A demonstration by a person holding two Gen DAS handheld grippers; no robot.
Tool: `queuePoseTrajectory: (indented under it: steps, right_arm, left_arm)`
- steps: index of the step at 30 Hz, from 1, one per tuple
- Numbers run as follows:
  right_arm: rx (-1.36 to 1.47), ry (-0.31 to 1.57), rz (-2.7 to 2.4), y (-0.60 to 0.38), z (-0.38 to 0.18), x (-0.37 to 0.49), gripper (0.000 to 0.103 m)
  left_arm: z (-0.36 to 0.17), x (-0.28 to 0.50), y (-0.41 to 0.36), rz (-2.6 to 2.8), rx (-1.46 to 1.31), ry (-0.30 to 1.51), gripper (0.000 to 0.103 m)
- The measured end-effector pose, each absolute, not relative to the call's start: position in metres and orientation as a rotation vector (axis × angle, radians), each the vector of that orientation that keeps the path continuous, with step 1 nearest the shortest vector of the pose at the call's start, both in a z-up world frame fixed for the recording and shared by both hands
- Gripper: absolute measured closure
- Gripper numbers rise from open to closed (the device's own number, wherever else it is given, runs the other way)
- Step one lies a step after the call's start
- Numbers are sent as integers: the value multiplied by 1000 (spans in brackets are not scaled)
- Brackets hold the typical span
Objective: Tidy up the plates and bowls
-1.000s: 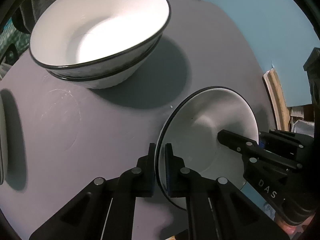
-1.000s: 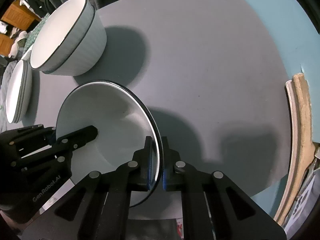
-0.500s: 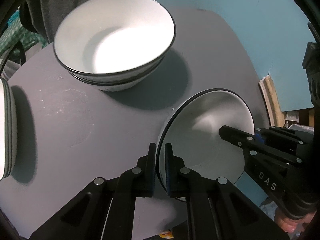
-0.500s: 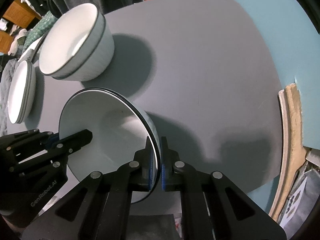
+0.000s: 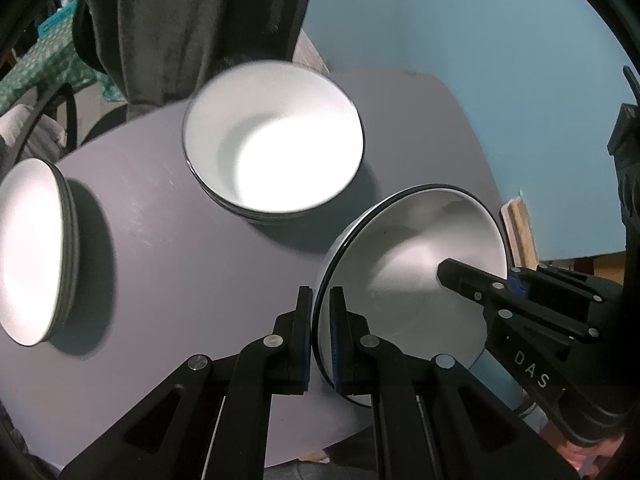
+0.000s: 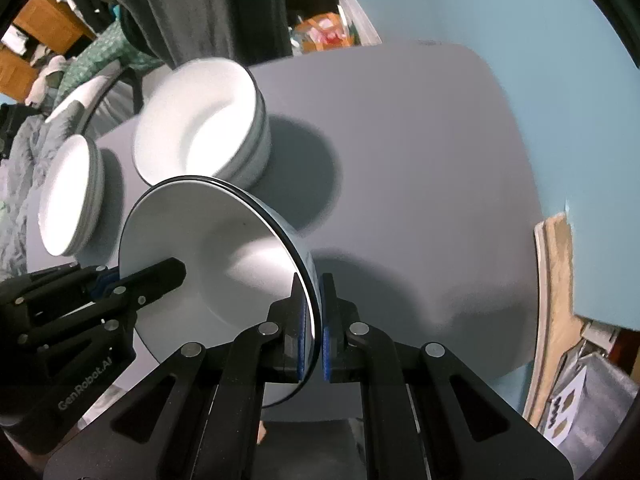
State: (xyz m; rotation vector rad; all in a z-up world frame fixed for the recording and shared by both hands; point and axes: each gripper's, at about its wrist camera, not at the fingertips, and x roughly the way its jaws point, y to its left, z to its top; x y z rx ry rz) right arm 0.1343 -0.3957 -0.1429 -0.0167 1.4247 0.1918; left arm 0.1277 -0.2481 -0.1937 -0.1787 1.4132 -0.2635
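Left wrist view
- Left gripper point(image 5: 321, 336): closed narrow on near rim of held bowl point(image 5: 416, 280), one finger inside, one outside.
- Held bowl: white, dark-rimmed, tilted toward camera, lifted off grey table point(image 5: 180, 280); apparently two nested, judging by doubled rim.
- Right gripper point(image 5: 516, 280): seen gripping far rim of same bowl.
- Bowl stack point(image 5: 276, 148): resting mid-table, just beyond held bowl, blurred.
- Second stack point(image 5: 32, 248): at table's left edge, well apart.
- Writing: "DAS" read on right gripper body.

Right wrist view
- Right gripper point(image 6: 315, 332): clamped narrow on bowl rim, blue pads visible either side.
- Held bowl point(image 6: 208, 264): between both grippers, above near table edge.
- Left gripper point(image 6: 108, 280): pinching opposite rim.
- Bowl stack point(image 6: 200, 120): behind held bowl, near.
- Second stack point(image 6: 68, 196): further left.
- Writing: "GenRobot.AI" read on left gripper body.

Risk
- Slip: judged possible, glazed rim held on thin edges only while tilted steeply.
- Separation: inner bowl judged liable to slide out if tilt increased.
- Collision: held bowl judged likely to strike bowl stack rim if lowered off-centre, chipping or toppling it.
- Uneven grip: judged liable to twist bowl if grippers moved out of step.
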Motion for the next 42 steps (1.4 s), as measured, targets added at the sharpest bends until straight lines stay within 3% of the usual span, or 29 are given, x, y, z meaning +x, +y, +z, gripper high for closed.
queuePoseTrajectory:
  steps: [18, 42]
  right_arm:
    - [-74, 1328, 264, -352, -114, 183, 97]
    - [-96, 1430, 280, -330, -151, 232, 97]
  left_arm:
    - [-158, 174, -208, -165, -213, 1297, 96]
    - [-205, 223, -191, -78, -137, 1387, 93]
